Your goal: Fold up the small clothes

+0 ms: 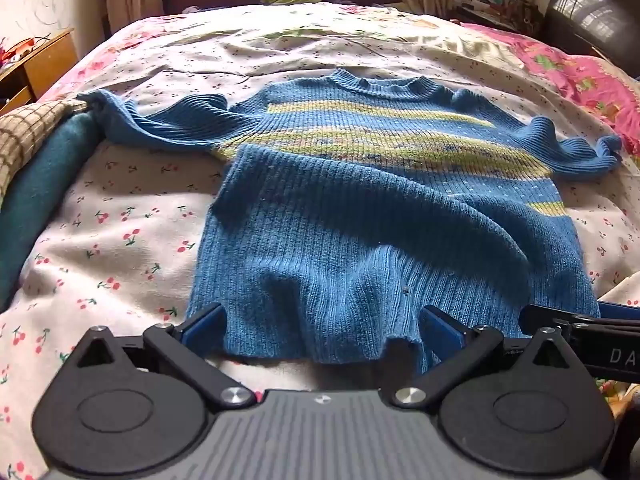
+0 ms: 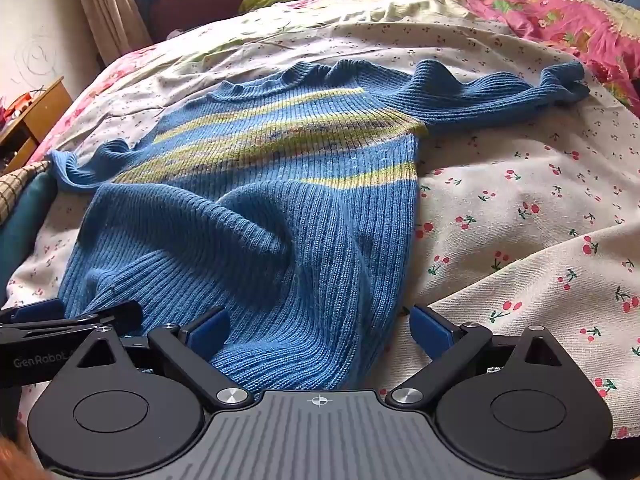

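Observation:
A blue ribbed sweater (image 1: 360, 208) with yellow-green stripes lies face up on the bed, collar far, both sleeves spread sideways, its lower body rumpled. My left gripper (image 1: 322, 324) is open at the near hem. Its blue fingertips (image 1: 204, 320) stand wide on either side of the hem's left part, and the knit lies loose between them. The right gripper (image 2: 320, 330) is also open, straddling the sweater's (image 2: 260, 200) near right corner. Each gripper shows at the edge of the other's view: the right one (image 1: 580, 326), the left one (image 2: 60, 320).
The sheet (image 1: 120, 240) is white with a cherry print. A pink floral quilt (image 2: 560, 16) lies at the far right. A teal cloth (image 1: 40, 192) and a checked cloth (image 1: 28, 132) sit at the left edge, beside a wooden side table (image 1: 44, 64).

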A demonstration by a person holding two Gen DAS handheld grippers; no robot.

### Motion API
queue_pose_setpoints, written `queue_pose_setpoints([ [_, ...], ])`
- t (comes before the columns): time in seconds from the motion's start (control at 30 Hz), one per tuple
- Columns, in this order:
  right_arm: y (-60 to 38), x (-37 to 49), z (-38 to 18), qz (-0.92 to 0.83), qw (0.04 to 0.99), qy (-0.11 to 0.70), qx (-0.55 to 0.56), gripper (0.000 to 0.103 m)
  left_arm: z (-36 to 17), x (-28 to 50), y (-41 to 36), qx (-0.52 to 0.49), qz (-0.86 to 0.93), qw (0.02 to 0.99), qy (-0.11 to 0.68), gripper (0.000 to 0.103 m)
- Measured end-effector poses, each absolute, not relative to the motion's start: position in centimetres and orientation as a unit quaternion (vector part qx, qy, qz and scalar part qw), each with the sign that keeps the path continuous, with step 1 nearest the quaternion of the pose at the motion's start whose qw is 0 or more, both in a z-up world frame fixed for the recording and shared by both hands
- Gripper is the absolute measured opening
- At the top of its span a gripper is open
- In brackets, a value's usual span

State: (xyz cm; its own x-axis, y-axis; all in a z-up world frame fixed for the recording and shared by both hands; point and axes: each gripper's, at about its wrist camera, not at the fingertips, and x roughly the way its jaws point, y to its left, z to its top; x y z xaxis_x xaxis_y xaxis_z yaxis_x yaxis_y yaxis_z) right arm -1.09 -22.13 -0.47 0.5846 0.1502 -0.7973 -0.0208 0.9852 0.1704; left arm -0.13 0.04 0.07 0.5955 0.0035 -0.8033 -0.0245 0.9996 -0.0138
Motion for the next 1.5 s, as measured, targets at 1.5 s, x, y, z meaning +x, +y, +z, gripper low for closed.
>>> queue_pose_setpoints([
  [1.5, -22.5, -1.5, 0.5, 0.056, 0.892, 0.440, 0.088, 0.098, 1.3, -3.2, 0.2, -0.029, 0.037, 0.876, 0.479, 0.103],
])
